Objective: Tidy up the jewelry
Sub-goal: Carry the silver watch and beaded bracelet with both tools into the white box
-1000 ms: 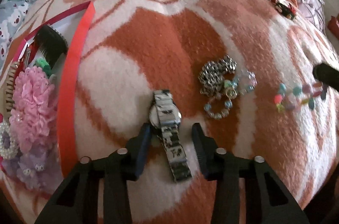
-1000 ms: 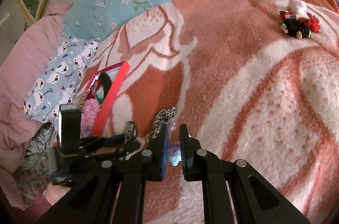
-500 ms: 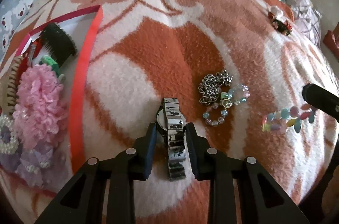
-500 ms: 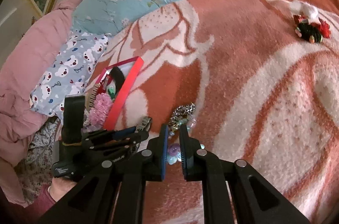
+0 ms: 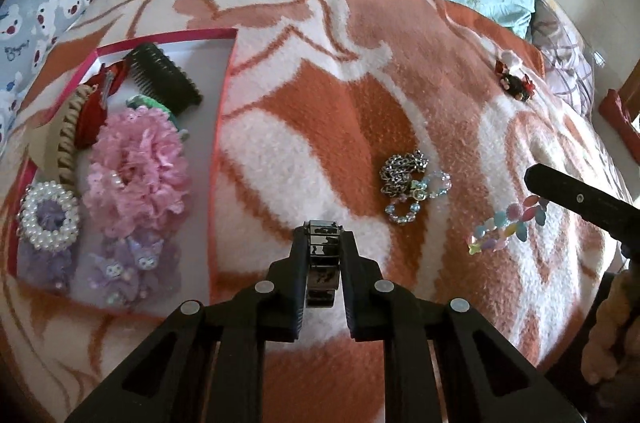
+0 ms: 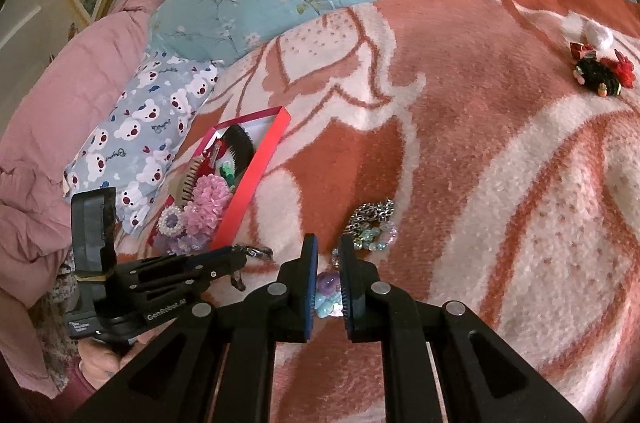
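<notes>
My left gripper (image 5: 323, 243) is shut on a silver metal watch (image 5: 322, 263) and holds it above the orange and white blanket (image 5: 360, 127). The right wrist view shows that same left gripper (image 6: 248, 255) low on the left, with the watch (image 6: 256, 253) at its tips. My right gripper (image 6: 329, 251) is shut on a pastel bead bracelet (image 6: 328, 289), whose beads fill the narrow gap between the pads. In the left wrist view the bracelet (image 5: 504, 227) trails beneath the right gripper (image 5: 534, 179).
A red-rimmed box (image 5: 224, 103) at the left holds hair scrunchies, a black comb and clips. A silver chain with small bead bracelets (image 5: 404, 171) lies mid-blanket. A red and black hair clip (image 5: 516, 83) sits far right. Pillows and a blue floral quilt lie beyond.
The left jaws closed onto the watch and lifted it off the blanket; the view has risen and pulled back. The right gripper stayed shut on the bracelet and shifted slightly.
</notes>
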### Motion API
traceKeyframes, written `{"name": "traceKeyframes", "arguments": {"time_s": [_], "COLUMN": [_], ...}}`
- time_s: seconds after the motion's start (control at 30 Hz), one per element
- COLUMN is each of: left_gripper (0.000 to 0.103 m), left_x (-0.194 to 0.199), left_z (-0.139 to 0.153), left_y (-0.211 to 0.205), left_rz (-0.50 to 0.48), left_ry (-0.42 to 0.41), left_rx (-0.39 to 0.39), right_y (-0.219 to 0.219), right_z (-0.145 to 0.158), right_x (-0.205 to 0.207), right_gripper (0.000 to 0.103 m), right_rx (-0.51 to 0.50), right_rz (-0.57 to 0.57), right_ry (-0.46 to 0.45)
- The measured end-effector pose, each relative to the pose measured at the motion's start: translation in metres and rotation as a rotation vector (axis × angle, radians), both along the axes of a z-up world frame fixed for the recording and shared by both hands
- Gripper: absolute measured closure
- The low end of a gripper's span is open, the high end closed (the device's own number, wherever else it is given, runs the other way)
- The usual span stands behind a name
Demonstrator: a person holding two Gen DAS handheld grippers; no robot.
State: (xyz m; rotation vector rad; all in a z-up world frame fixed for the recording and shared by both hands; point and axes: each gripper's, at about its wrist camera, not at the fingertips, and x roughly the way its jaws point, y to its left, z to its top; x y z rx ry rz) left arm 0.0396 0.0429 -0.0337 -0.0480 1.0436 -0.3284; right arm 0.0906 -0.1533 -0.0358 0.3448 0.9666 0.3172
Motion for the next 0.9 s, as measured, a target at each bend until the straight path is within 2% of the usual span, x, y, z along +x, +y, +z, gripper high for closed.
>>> {"name": "traceKeyframes", "arguments": {"time_s": [0.2, 0.53, 0.9], "left_gripper": [0.089, 0.089, 0.089], "left_x": [-0.010, -0.037, -0.062], "left_z": [0.015, 0.057, 0.086], "left_y": [0.014, 0.051, 0.116], "left_rz": [0.013, 0.050, 0.163], "left_ry": [-0.029, -0.113, -0.172], "left_rx": [-0.022, -0.042, -0.033], "right_y": [0.009, 0.042, 0.095], "right_z": [0.005, 0.015, 0.023], "right_x": [0.001, 0.011, 0.026], "right_gripper": [0.093, 0.093, 0.093], "right_rx": [-0.003, 0.002, 0.019], "right_rz": [0.017, 0.083, 0.183], "right_ry": [-0.010, -0.031, -0.053]}}
